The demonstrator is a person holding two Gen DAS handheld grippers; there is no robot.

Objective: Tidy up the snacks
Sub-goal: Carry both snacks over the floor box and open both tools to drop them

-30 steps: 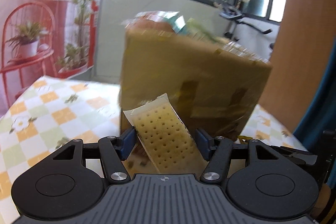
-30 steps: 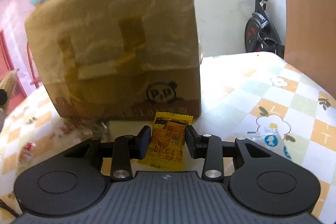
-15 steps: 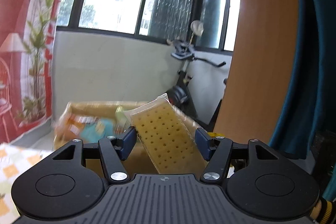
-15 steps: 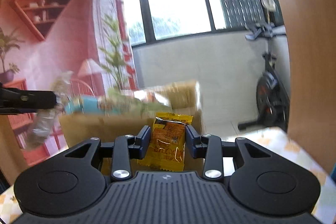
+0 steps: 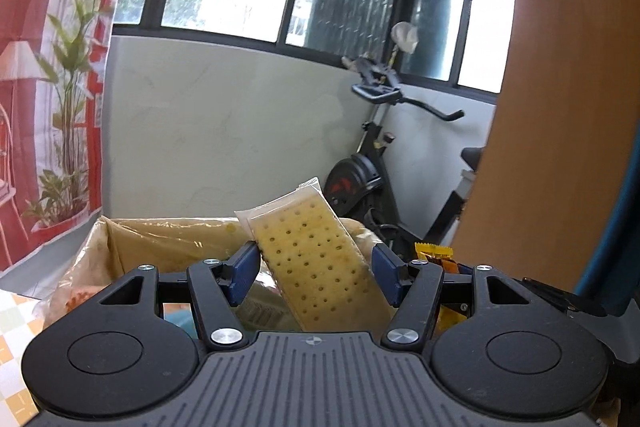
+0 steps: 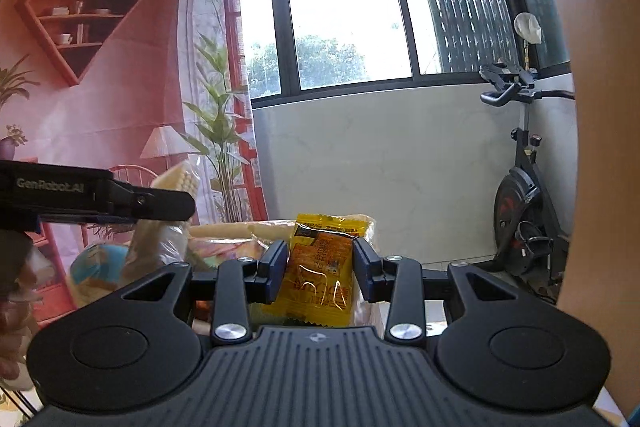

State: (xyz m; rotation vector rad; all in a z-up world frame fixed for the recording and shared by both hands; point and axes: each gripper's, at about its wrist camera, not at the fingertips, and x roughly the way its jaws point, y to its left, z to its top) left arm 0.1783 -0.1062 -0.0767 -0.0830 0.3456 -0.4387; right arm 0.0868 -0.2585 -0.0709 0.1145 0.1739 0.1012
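Observation:
My left gripper [image 5: 316,267] is shut on a clear-wrapped pale cracker pack [image 5: 316,259], held tilted above the open cardboard box [image 5: 160,239]. My right gripper [image 6: 320,271] is shut on a yellow snack packet [image 6: 322,275], also held over the box, whose far rim [image 6: 240,227] shows behind it with several snack packs inside. The left gripper [image 6: 120,201] with its cracker pack [image 6: 180,183] shows at the left of the right wrist view. The yellow packet [image 5: 434,253] peeks in at the right of the left wrist view.
An exercise bike [image 5: 376,163] stands behind the box by the white wall. A wooden panel [image 5: 560,107] fills the right side. The checked tablecloth [image 5: 12,327] shows at the lower left. A red backdrop with plants [image 6: 100,87] hangs at the left.
Both grippers have risen from table level in front of the box to above its open top, each still holding its snack. The box now lies below and ahead.

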